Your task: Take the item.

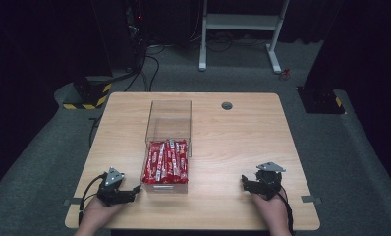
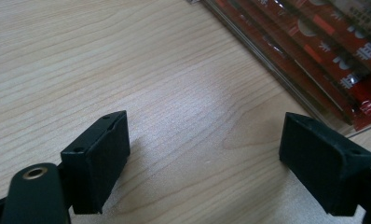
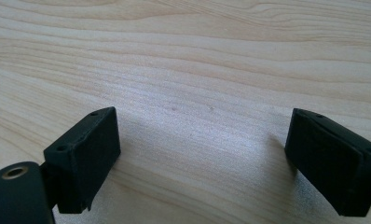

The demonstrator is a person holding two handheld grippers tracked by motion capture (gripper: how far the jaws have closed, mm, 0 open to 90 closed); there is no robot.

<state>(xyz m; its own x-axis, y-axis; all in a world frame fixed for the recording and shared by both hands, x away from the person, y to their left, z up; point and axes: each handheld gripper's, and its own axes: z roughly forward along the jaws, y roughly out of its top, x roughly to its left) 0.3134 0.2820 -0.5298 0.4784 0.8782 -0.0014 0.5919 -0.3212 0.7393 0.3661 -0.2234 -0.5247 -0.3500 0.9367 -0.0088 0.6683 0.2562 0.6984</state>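
Two claws rest on a table near a box of red packs.

High view: the clear box [image 1: 167, 142] sits in the middle of the table [image 1: 233, 147], red packs [image 1: 166, 161] in its near end; the left claw [image 1: 134, 189] is at lower left just beside it, the right claw [image 1: 244, 181] at lower right, well apart. Left gripper view: jaws wide, nothing between, packs [image 2: 314, 42] at upper right. Right gripper view: jaws wide over bare wood.

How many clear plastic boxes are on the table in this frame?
2. A clear box full of red packets lies between the left gripper and right gripper; an empty clear box sits right behind it. None looks hidden.
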